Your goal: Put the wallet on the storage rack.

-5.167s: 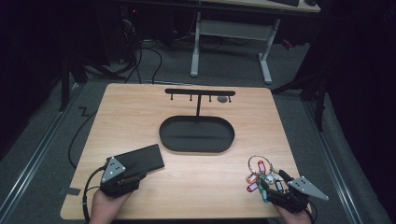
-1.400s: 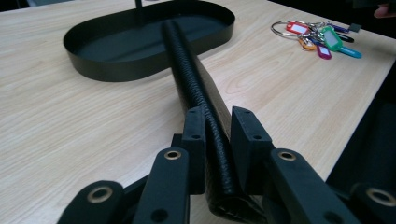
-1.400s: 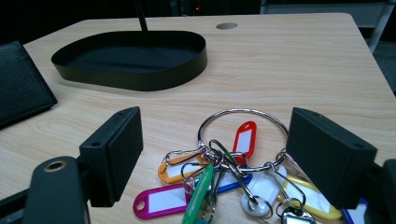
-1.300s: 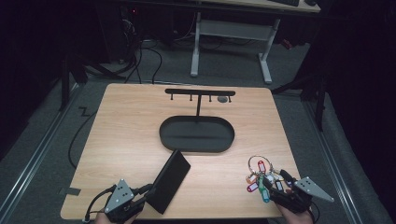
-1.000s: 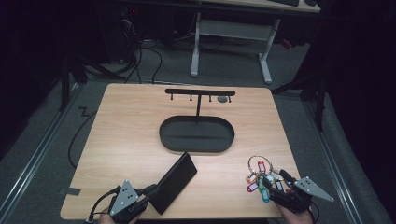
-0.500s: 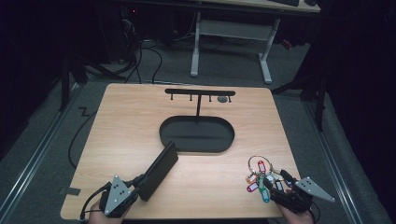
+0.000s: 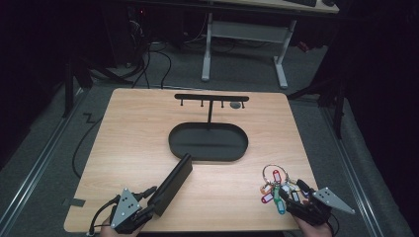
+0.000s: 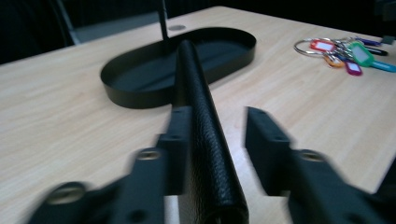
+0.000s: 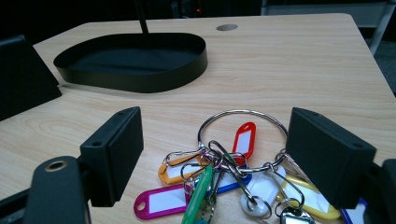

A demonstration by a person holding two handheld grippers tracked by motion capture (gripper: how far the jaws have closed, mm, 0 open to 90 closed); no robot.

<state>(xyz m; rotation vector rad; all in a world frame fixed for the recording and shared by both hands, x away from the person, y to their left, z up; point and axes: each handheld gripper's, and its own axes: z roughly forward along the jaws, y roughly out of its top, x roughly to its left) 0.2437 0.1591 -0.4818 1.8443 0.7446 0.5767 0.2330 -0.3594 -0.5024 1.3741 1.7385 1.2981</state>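
Note:
A black leather wallet (image 7: 170, 185) stands on its long edge at the table's front left, its far end close to the black oval tray (image 7: 207, 155). My left gripper (image 7: 150, 205) is around its near end. In the left gripper view the wallet (image 8: 196, 93) lies against one jaw, a narrow gap shows before the other, and the gripper (image 8: 217, 116) is open and blurred. At the front right, my right gripper (image 7: 292, 200) is open around a key ring with coloured tags (image 7: 276, 190). The ring (image 9: 224, 168) lies on the table between the spread jaws of the right gripper (image 9: 215, 121).
A thin black post rises from the tray's back and carries a hook bar (image 7: 211, 98). The tray rim (image 8: 140, 95) is just beyond the wallet's tip. A round grommet (image 7: 236, 104) sits at the table's back. A cable trails off the front left edge.
The wallet, flat on the table five seconds ago, now stands on edge. Over the last second my left gripper drew back left and swung the wallet's tip toward the tray. The right gripper is unmoved.

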